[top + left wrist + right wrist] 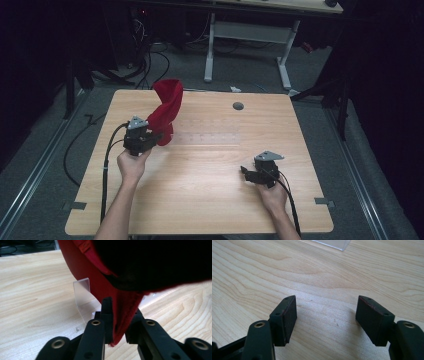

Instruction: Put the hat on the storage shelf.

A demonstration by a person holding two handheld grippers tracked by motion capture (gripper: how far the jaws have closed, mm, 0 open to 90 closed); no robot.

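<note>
A red cloth [166,109] stands raised over the far left part of the wooden table [210,165], twisted and hanging from its top down to my left gripper [156,137]. In the left gripper view that gripper [120,322] is shut on the lower hem of the red cloth [85,270], which rises up and out of frame. My right gripper [246,173] rests low over the table's near right area. In the right gripper view its pads [287,315] stand wide apart with bare wood between them, so the right gripper [327,320] is open.
A clear plastic sheet or stand [83,298] sits on the table just behind the cloth, and a clear edge [332,243] shows at the top of the right gripper view. A round grey grommet [238,106] lies at the far side. A desk frame [247,45] and cables stand beyond.
</note>
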